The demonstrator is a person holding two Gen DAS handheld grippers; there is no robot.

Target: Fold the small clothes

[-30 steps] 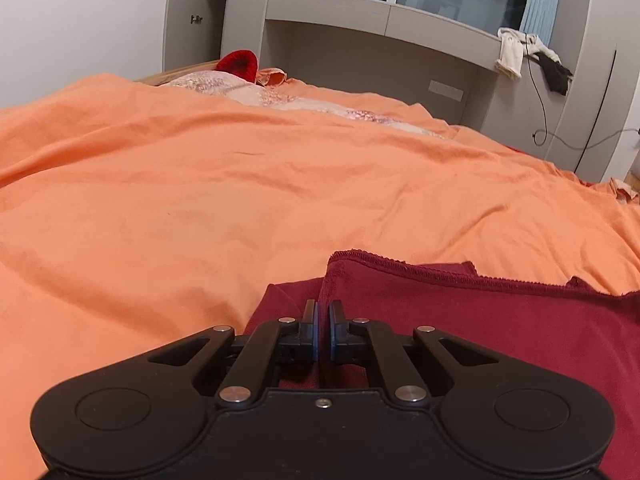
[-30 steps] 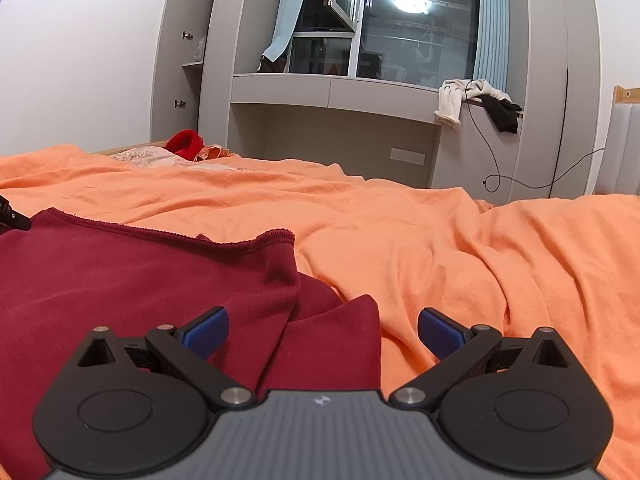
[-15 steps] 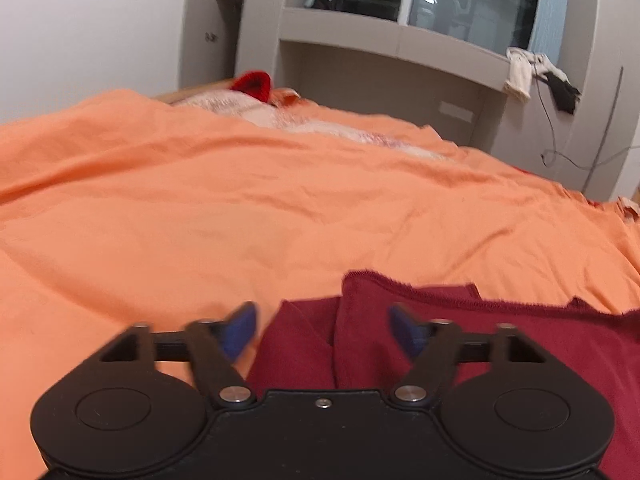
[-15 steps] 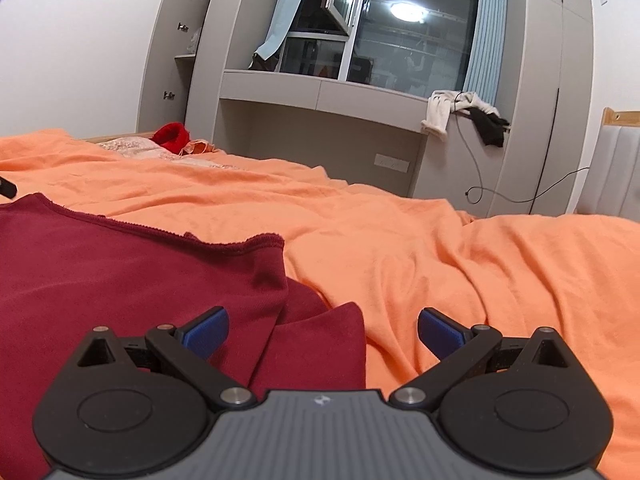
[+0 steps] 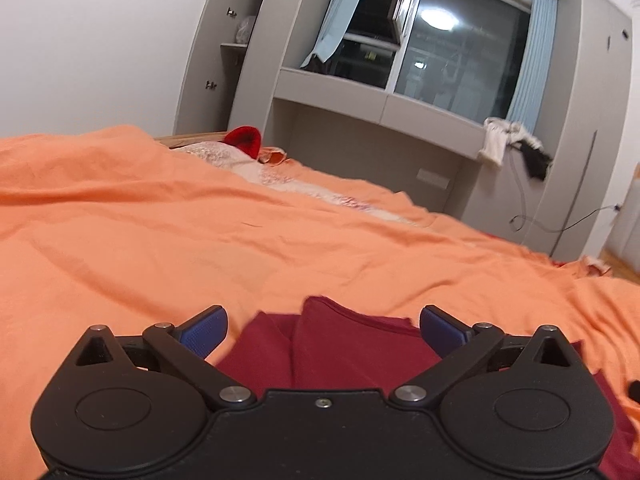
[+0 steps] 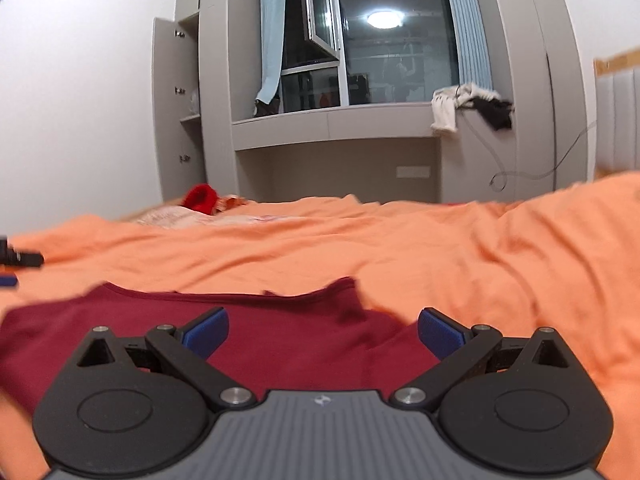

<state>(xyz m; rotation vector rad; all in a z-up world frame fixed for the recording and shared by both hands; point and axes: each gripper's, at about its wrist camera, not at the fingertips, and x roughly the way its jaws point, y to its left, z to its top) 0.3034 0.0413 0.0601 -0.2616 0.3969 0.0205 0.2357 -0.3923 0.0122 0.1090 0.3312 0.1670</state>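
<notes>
A dark red garment (image 5: 340, 352) lies flat on the orange bedspread (image 5: 160, 240), partly folded, with a hemmed edge toward the far side. My left gripper (image 5: 323, 330) hovers over the garment's left end; its jaws are opening wide and the blue pads press on nothing. The same garment (image 6: 280, 332) spreads across the right wrist view. My right gripper (image 6: 323, 330) stands open above its right end, and the cloth lies below the fingers, not pinched. The left gripper's tip (image 6: 16, 258) peeks in at the left edge of the right wrist view.
A bright red hat (image 5: 243, 140) and a pale patterned cloth (image 5: 224, 156) lie at the bed's far end. Grey built-in cabinets (image 6: 332, 128) and a dark window stand behind. Clothes (image 6: 472, 108) and a cable hang from the ledge at right.
My left gripper let go of the red garment's folded edge, opened wide, and drew back and up. The right gripper stayed open and tilted up, rolling a little.
</notes>
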